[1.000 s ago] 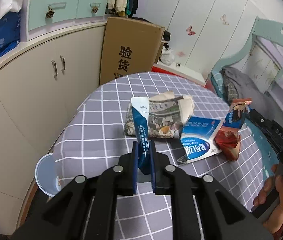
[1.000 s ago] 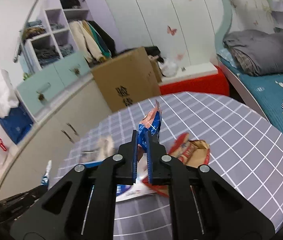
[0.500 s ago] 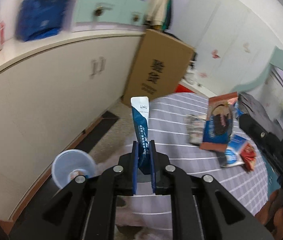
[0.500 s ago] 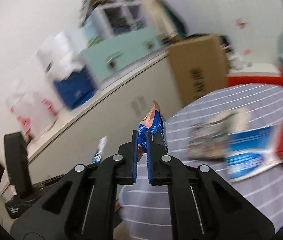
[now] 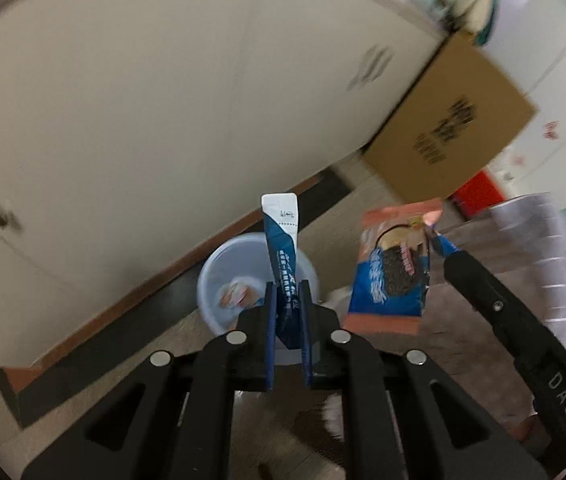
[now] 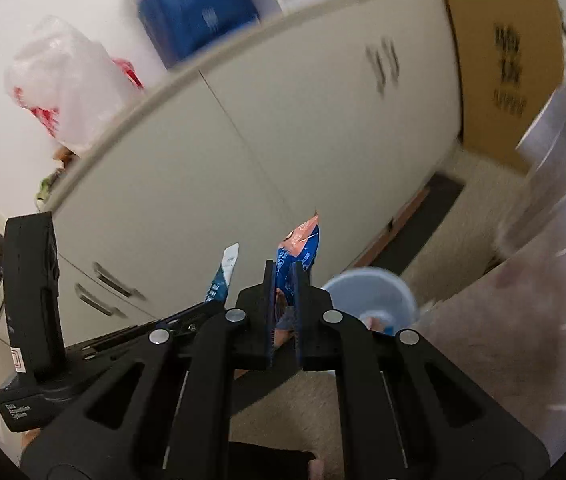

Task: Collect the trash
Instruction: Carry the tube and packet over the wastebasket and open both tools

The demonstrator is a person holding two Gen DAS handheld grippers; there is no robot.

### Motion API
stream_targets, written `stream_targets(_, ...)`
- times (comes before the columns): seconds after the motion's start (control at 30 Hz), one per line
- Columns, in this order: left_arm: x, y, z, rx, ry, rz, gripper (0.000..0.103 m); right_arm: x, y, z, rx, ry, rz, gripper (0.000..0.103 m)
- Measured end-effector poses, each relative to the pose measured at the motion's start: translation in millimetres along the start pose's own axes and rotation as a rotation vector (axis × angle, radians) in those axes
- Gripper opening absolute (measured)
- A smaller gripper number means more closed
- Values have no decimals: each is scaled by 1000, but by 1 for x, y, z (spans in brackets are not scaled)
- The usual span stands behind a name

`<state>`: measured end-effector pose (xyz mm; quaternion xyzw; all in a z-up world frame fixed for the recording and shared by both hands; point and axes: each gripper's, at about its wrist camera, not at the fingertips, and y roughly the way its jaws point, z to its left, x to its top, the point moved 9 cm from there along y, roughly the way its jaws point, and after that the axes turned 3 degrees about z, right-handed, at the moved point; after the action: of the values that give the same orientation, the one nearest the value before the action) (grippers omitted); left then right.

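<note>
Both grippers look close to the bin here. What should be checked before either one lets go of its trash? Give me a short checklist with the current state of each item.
1. Left gripper shut on the blue sachet: ok.
2. Right gripper shut on the snack wrapper: ok.
3. Bin in view and open on top: ok.
4. Sachet lined up over the bin opening: ok in the left view.
5. Snack wrapper over the bin: not ok, it appears beside the rim.
6. Room left inside the bin: ok, only a little trash at the bottom.

Two grippers — left gripper point(image 5: 287, 320), right gripper point(image 6: 283, 312) — one blue-white sachet point(image 5: 283, 248), one snack wrapper point(image 5: 393, 272), one pale bin point(image 5: 219, 276), one cardboard box point(image 5: 451, 124).
</note>
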<state>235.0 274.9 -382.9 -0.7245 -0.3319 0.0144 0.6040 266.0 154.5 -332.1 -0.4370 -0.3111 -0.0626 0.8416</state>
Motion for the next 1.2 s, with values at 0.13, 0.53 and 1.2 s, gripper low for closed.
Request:
stream_targets(0.13, -9, 49, 30, 17, -32, 84, 10, -19, 61, -23, -42, 32, 85, 8)
stream_targets(0.53, -21, 135, 53, 34, -50, 230, 10, -43, 160, -69, -124, 34, 182, 68)
stream_targets(1.2, -10, 149, 7, 11, 4, 255, 17, -19, 112, -97, -226, 100, 73, 68)
